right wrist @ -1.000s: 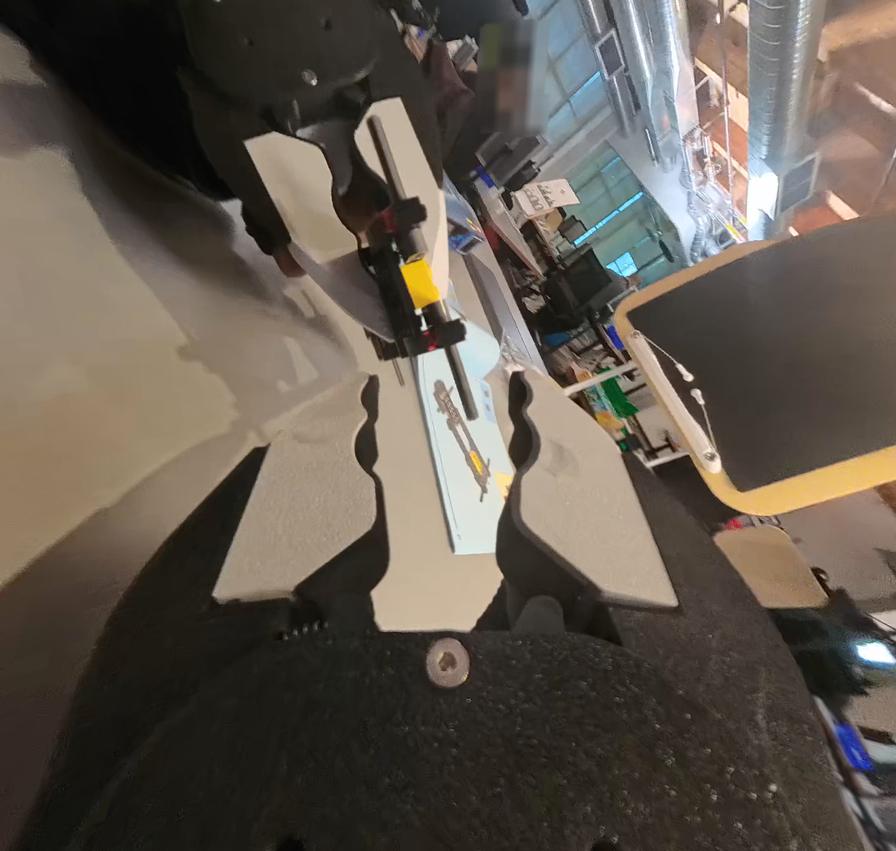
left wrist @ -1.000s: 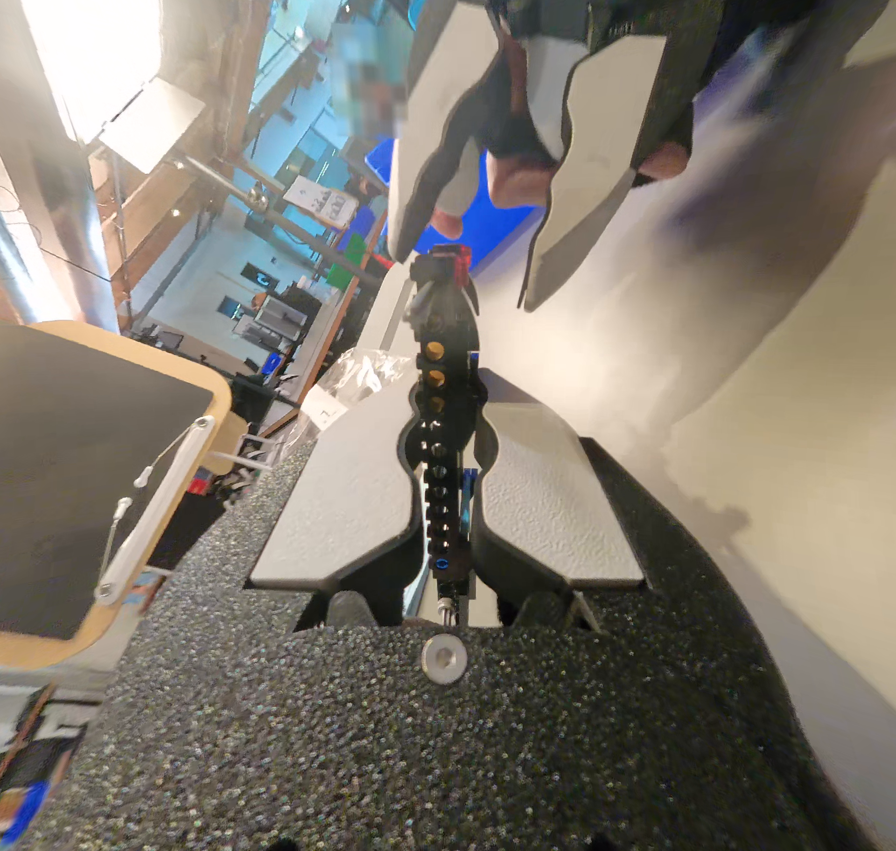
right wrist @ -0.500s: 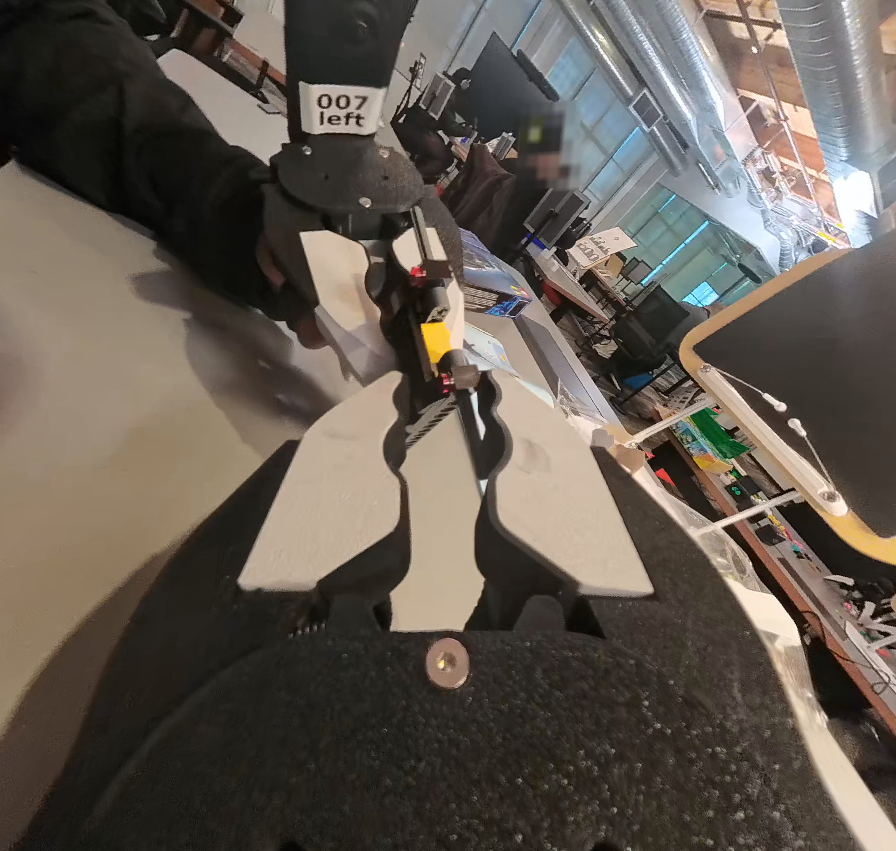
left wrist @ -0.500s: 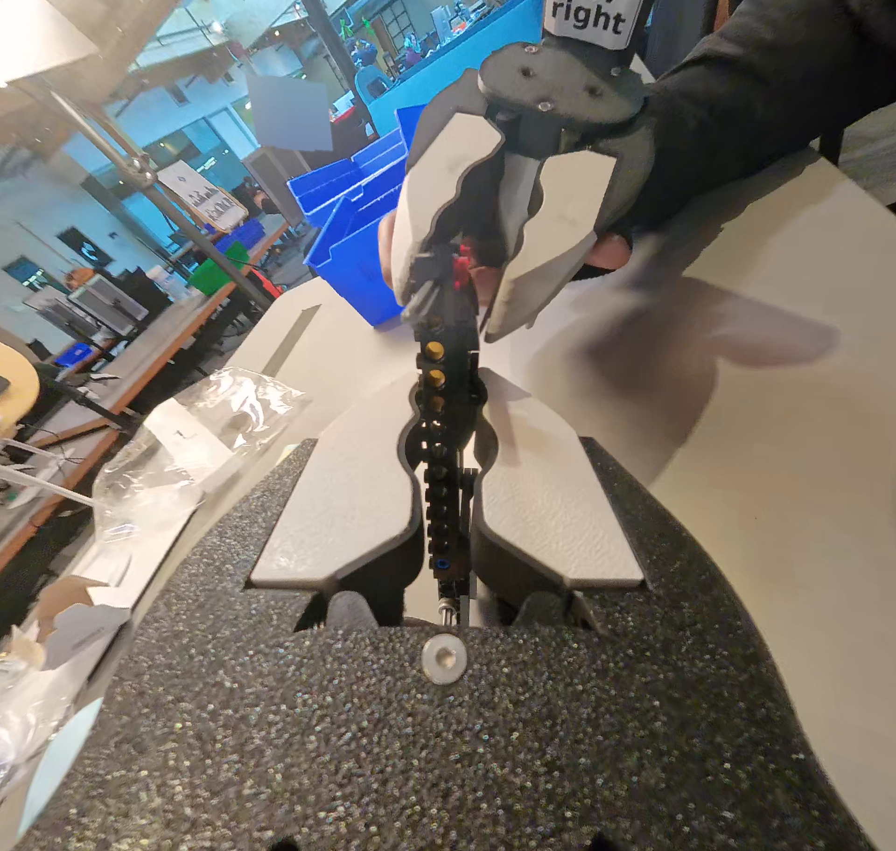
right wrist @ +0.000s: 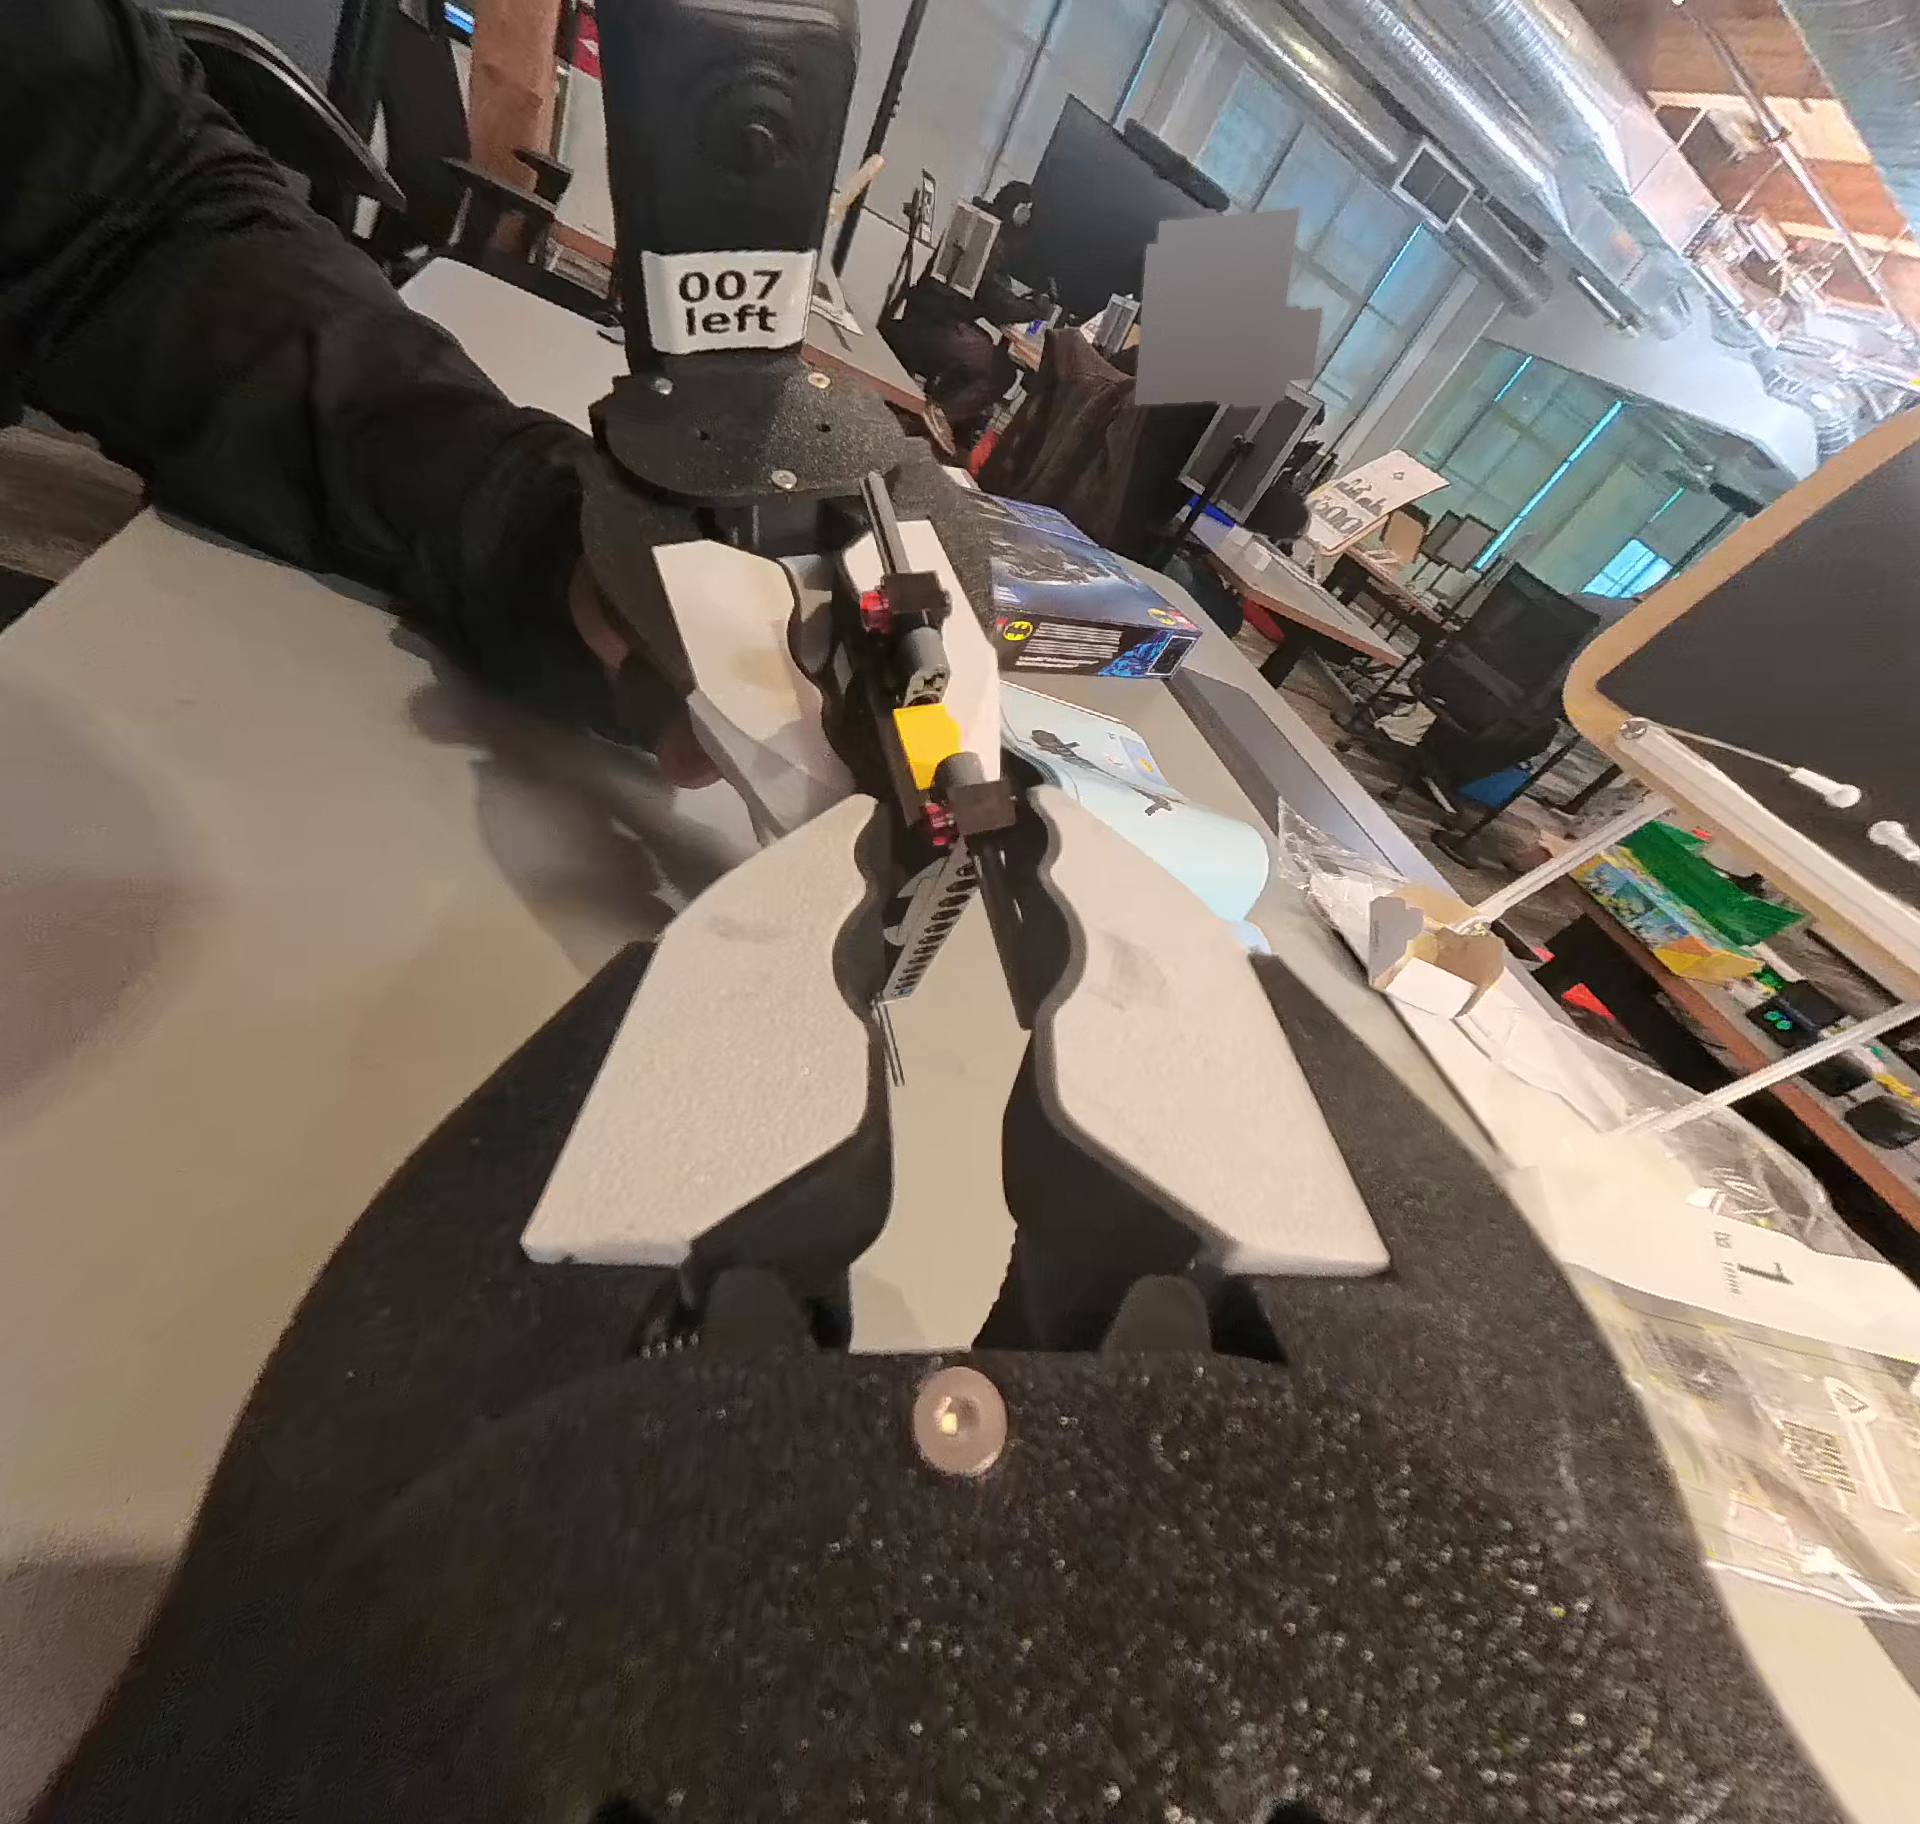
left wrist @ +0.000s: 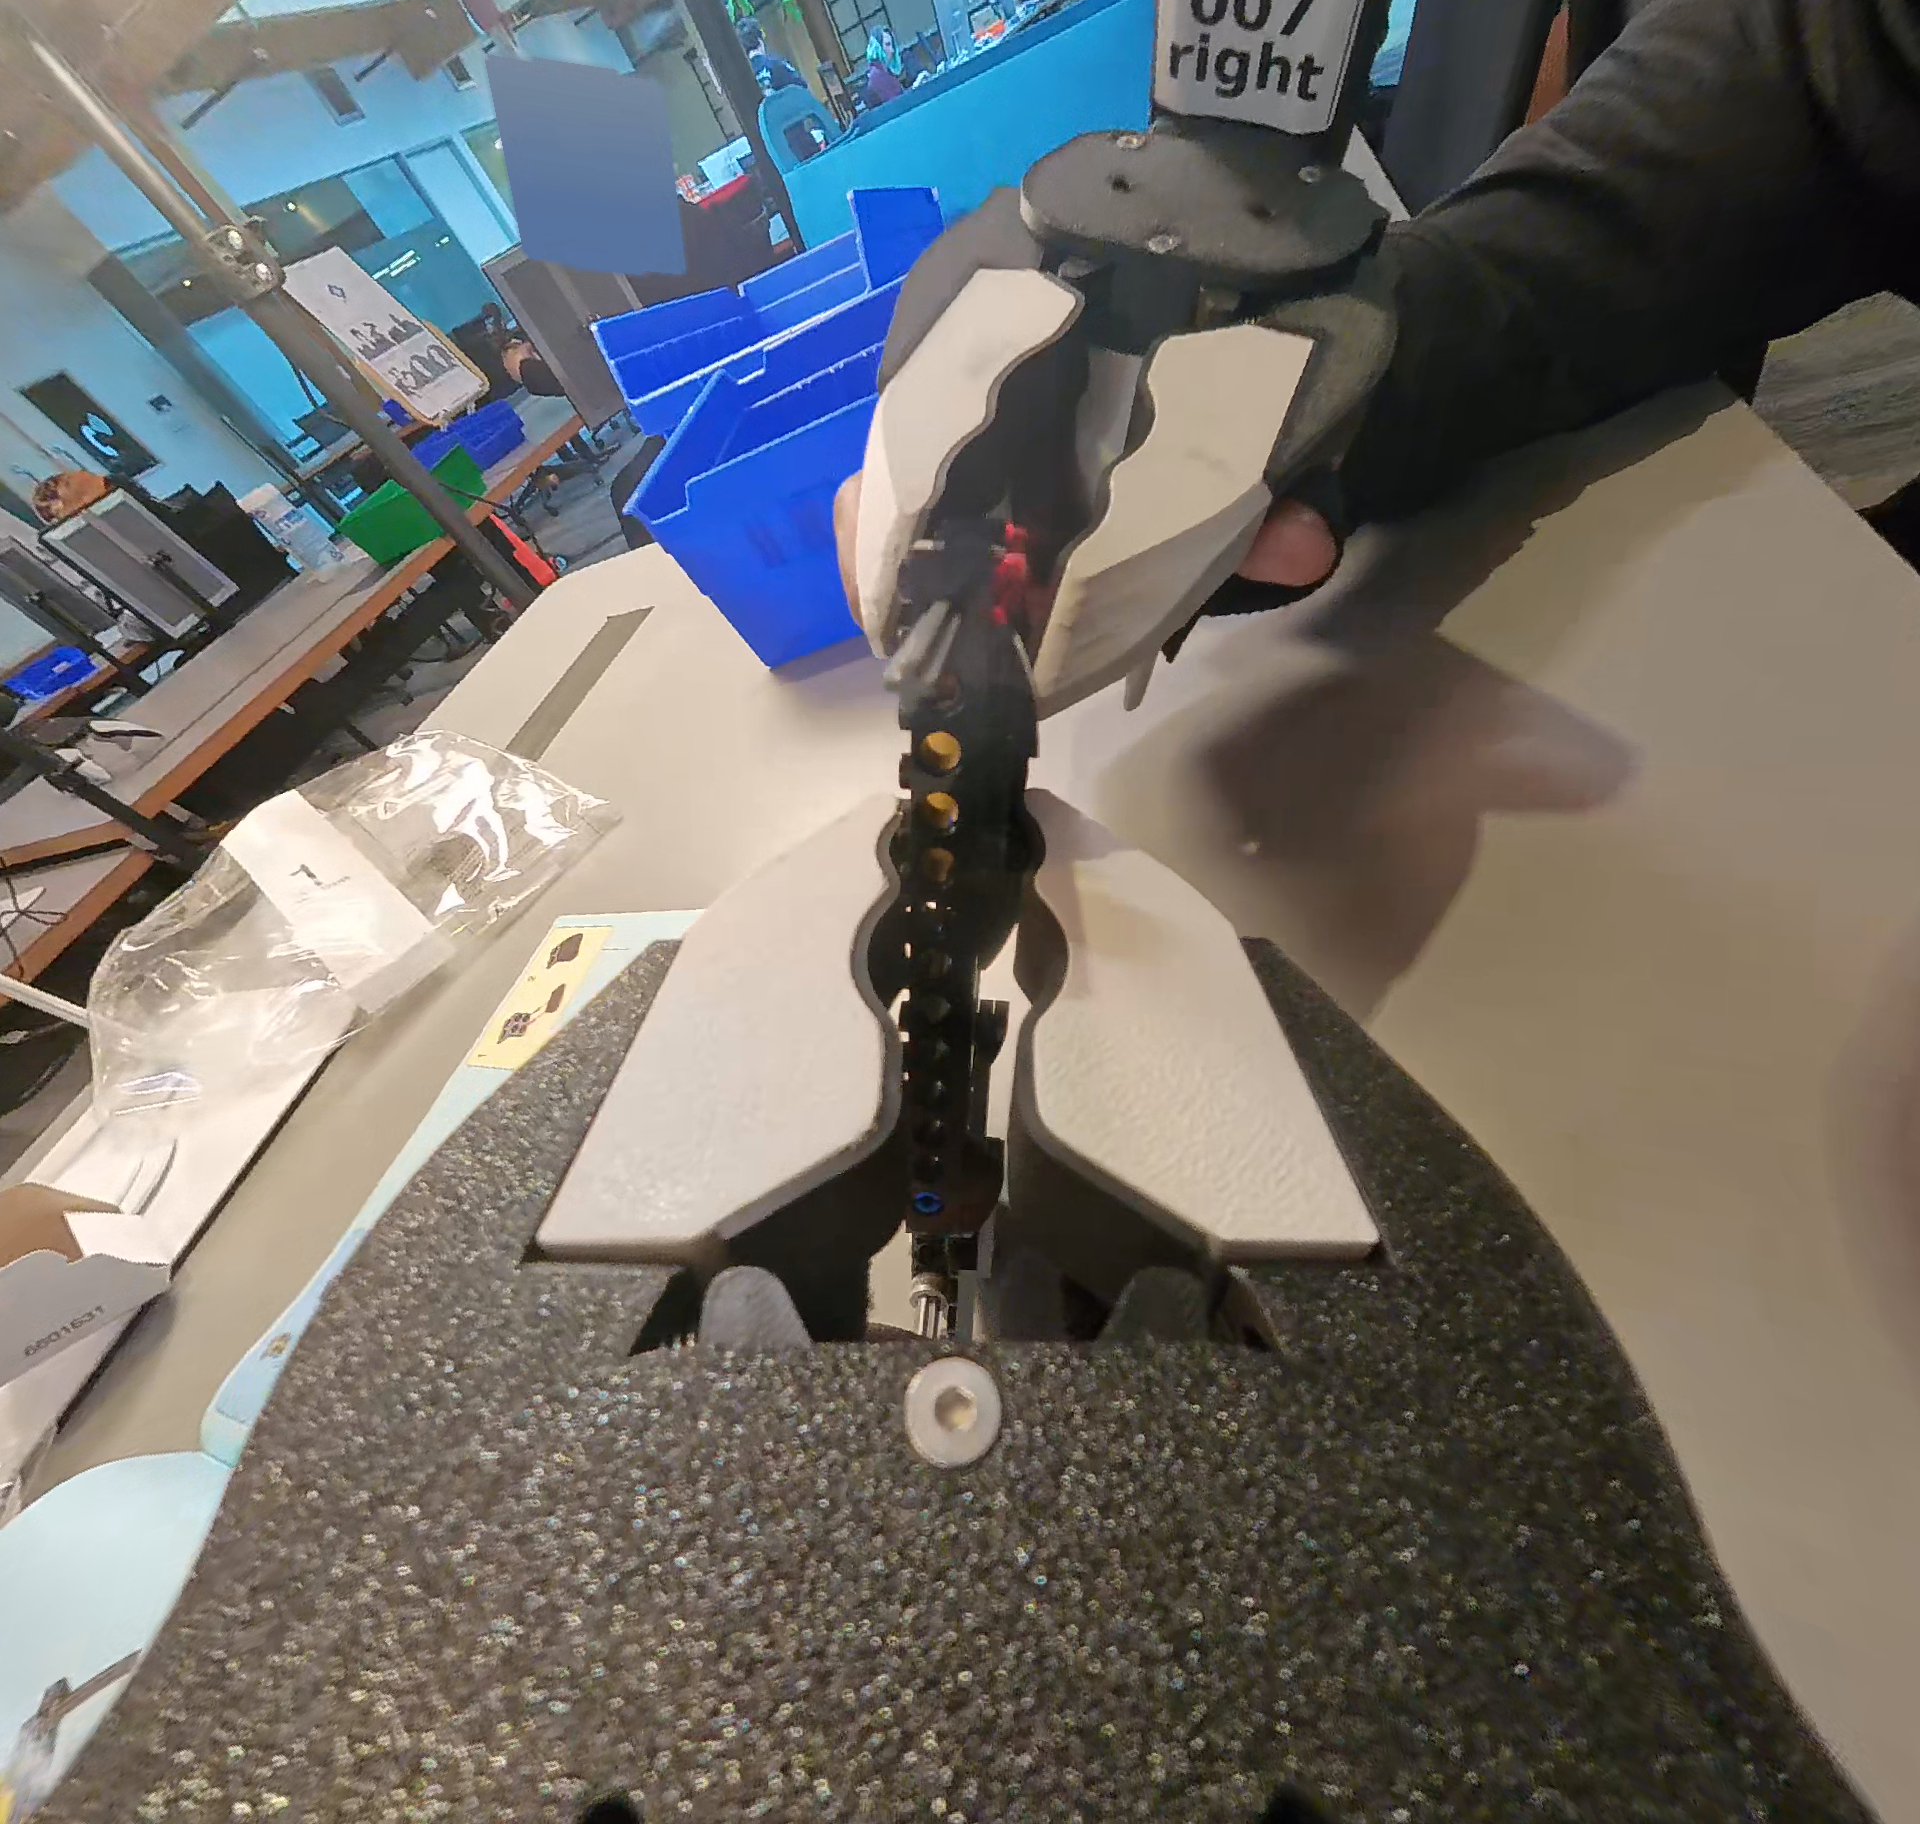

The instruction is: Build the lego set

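Both claws clamp one black brick assembly (left wrist: pixel 961 943) over the bench (left wrist: pixel 1558 995) — left gripper (left wrist: pixel 956 844) steadies, right gripper (right wrist: pixel 951 829) grips its far end.

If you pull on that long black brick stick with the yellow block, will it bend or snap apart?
The black brick assembly looks stiff, a straight beam-and-rod build. It would probably pop apart at its pinned joints rather than bend. Both tongs, left and right, hold its ends.

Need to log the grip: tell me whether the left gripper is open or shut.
Shut: the left gripper has both fingers pressed against the black toy-brick assembly, which sticks out forward from between them.
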Motion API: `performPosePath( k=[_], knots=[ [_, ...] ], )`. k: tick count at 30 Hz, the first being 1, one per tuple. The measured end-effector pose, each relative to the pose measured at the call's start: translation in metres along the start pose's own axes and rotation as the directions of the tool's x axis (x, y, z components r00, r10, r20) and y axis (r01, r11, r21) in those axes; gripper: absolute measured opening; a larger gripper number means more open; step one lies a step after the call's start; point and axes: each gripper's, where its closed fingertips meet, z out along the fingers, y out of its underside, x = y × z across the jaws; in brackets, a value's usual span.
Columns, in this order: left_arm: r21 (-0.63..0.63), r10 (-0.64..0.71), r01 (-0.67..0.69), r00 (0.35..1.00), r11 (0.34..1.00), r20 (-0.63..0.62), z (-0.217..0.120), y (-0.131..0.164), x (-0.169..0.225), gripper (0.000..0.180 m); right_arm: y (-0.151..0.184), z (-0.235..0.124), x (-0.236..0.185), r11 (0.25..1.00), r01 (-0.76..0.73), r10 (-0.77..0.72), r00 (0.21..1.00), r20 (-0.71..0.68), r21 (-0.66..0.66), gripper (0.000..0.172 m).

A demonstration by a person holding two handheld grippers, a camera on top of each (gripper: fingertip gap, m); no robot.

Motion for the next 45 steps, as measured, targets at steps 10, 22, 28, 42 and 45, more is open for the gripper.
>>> performPosePath(
  k=[10, 22, 28, 42, 45],
  knots=[
    [0.053, -0.105, 0.106, 0.994, 0.993, -0.030, -0.003, -0.007, -0.003, 0.016, -0.004, 0.000, 0.009, 0.998, -0.060, 0.060, 0.998, -0.022, 0.002, 0.036],
    [0.405, -0.412, 0.521, 0.850, 0.752, -0.328, -0.036, -0.054, -0.018, 0.016, -0.034, 0.002, 0.015, 0.950, -0.286, 0.284, 0.958, 0.039, 0.124, 0.037],
    [0.441, -0.431, 0.608, 0.787, 0.660, -0.441, -0.041, -0.061, -0.014, 0.016, -0.049, 0.010, 0.010, 0.937, -0.319, 0.318, 0.948, 0.028, 0.141, 0.035],
    [0.361, -0.420, 0.575, 0.803, 0.734, -0.423, -0.025, -0.051, 0.000, 0.017, -0.060, 0.012, 0.013, 0.903, -0.387, 0.391, 0.920, 0.016, 0.189, 0.019],
    [0.354, -0.414, 0.559, 0.814, 0.750, -0.407, -0.024, -0.049, 0.000, 0.016, -0.058, 0.011, 0.012, 0.889, -0.414, 0.416, 0.909, 0.031, 0.194, 0.019]
  ],
)
